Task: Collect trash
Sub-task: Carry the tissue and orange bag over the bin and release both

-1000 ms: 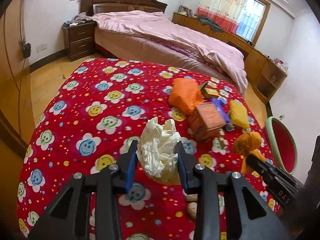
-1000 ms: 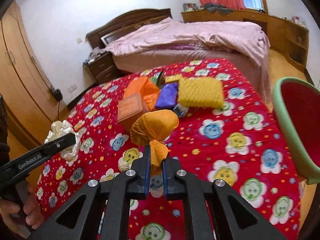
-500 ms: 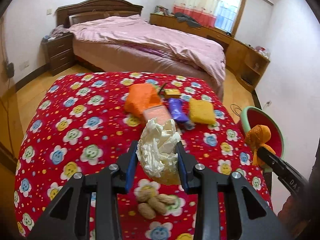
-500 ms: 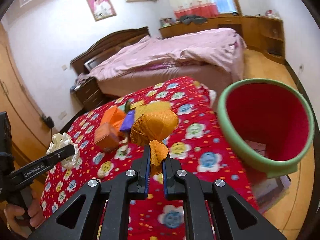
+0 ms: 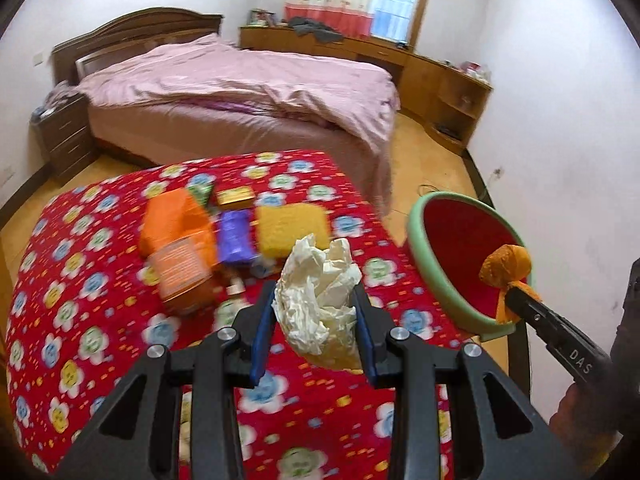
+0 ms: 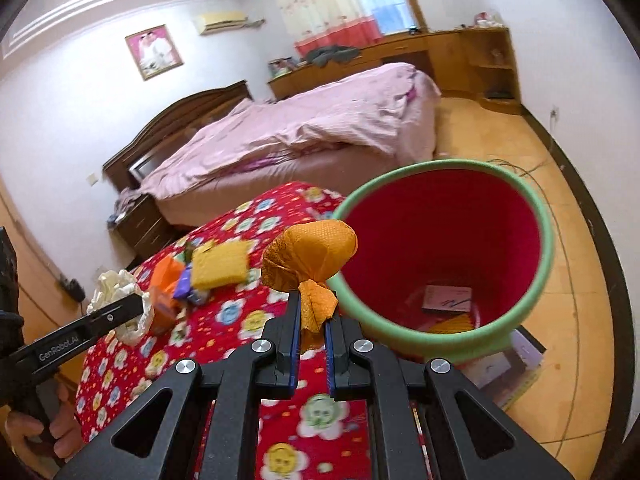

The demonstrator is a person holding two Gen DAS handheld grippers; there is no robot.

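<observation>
1. Right gripper (image 6: pixel 311 330) is clamped tight on the twisted neck of an orange mesh pouch (image 6: pixel 310 258), so the bulb stands clear above the fingers and will fall away cleanly on release.
2. The pouch hangs at the near rim of the red bin with the green rim (image 6: pixel 538 208), which stands on the floor just right of the table; a flat pink packet already lies at the bottom.
3. Left gripper (image 5: pixel 316 322) squeezes a crumpled white plastic bag (image 5: pixel 320 294) between its blue pads, held above the red smiley-flower cloth (image 5: pixel 80 320), waiting its turn, I'd say.
4. On the cloth at the far left: an orange carton (image 5: pixel 182 270), an orange bag (image 5: pixel 172 224), a purple packet (image 5: pixel 234 236), a yellow sponge (image 5: pixel 292 226). Plenty left to collect.
</observation>
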